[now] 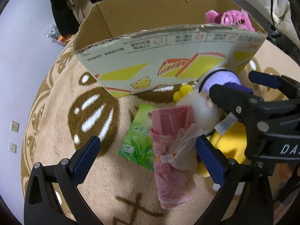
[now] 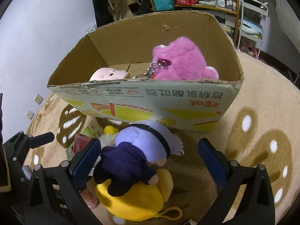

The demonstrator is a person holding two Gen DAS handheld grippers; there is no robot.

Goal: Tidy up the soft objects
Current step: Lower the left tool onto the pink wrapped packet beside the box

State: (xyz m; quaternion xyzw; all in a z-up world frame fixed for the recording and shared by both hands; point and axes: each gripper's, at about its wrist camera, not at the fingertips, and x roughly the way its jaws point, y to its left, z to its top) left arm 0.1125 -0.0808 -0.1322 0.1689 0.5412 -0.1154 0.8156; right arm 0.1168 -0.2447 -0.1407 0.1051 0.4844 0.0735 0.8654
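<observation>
On the tan rug (image 2: 262, 112) with its brown and white pattern we've got a cardboard box (image 2: 142, 101) standing open at 12 o'clock. Its printed front has yellow and orange cake-slice graphics and Chinese writing that reads upside down from here; we can't make out the small print. Inside the box a pink plush (image 2: 180, 61) with a metal keychain sits toward 1 o'clock, and a pale pink plush (image 2: 106, 74) peeks over the rim at 11.

Just in front of the box lies a purple doll (image 2: 135, 150) in a lilac cap, sprawled over a yellow plush (image 2: 135, 200) with a yellow loop.

The right hand-held gripper (image 2: 148, 161) is spread wide around the doll, left pad touching it, right pad apart, so nothing is gripped. "DA" is all we can read on its body in the left view.

The left hand-held gripper (image 1: 148, 159) is wide open too, over a pink plastic-wrapped pack (image 1: 172, 150) lying on a green tissue pack (image 1: 138, 142) with a leaf print.
</observation>
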